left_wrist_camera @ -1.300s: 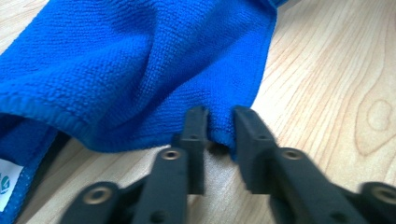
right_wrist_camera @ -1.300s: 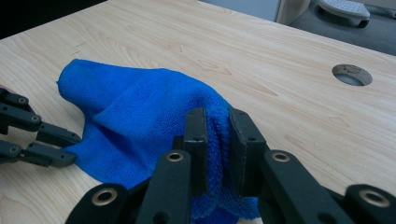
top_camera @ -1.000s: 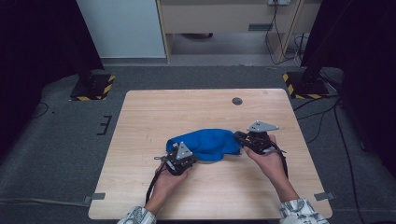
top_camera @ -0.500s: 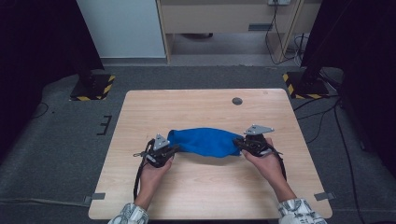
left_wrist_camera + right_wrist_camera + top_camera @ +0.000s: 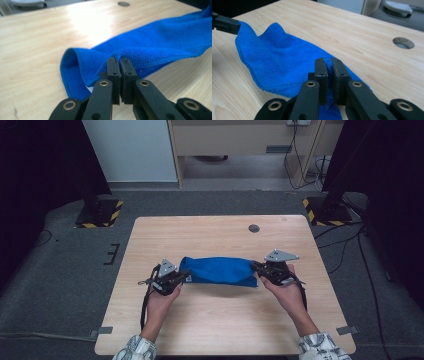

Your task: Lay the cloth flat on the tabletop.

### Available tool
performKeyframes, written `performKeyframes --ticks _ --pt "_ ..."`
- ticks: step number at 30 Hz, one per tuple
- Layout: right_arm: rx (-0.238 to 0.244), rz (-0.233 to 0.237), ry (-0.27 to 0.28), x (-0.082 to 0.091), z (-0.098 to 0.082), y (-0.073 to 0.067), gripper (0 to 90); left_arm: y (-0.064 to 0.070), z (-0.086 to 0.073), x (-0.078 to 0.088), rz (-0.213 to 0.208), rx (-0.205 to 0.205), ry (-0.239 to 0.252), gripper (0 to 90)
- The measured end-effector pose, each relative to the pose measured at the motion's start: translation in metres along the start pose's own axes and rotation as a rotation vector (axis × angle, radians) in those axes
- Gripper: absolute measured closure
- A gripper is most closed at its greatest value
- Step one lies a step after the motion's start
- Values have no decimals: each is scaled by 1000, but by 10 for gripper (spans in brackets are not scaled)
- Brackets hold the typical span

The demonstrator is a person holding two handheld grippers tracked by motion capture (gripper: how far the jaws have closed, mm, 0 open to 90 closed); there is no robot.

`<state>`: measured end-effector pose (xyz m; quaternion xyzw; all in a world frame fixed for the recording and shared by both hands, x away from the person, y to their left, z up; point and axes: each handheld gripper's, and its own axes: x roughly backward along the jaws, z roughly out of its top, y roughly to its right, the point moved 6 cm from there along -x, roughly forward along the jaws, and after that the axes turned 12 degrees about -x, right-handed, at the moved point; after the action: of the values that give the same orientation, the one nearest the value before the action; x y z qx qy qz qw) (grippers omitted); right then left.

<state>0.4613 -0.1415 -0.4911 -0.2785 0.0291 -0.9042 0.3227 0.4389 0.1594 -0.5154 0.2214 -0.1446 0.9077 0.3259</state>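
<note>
Blue terry cloth towel (image 5: 160, 47): soft woven fabric, matt, looped pile, stitched hem. Light wooden desk (image 5: 210, 237): smooth surface with visible grain and a slight sheen under the light. Black gripper jaws: matt hard plastic, with brass-coloured metal rivets at the pivots. Grey floor (image 5: 65, 270) around the desk: matt, carpet-like texture.

No legible txt, labels, brands or nos. anywhere. Only sign-like marks: yellow/black hazard stripes on the stand bases (image 5: 101, 214) L & R of the table.
</note>
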Motion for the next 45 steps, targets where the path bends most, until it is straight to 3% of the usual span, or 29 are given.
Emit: performKeyframes --ticks 11,12,14,24,36,45 --pt "-17 -21 31 -4 11 12 850 -32 27 -13 37 27 2 878" --pt "8 -26 23 -5 11 14 849 -37 30 -16 42 13 -13 879" --pt "10 -21 24 -7 12 15 849 -42 31 -18 45 13 -20 880" --pt "-20 -21 41 -11 18 20 852 -51 35 -24 51 28 -30 881" --pt "-4 -15 60 -9 35 12 852 -56 39 -9 69 37 -5 881" --pt "3 -2 51 -21 40 2 852 -65 35 5 97 28 -14 881"
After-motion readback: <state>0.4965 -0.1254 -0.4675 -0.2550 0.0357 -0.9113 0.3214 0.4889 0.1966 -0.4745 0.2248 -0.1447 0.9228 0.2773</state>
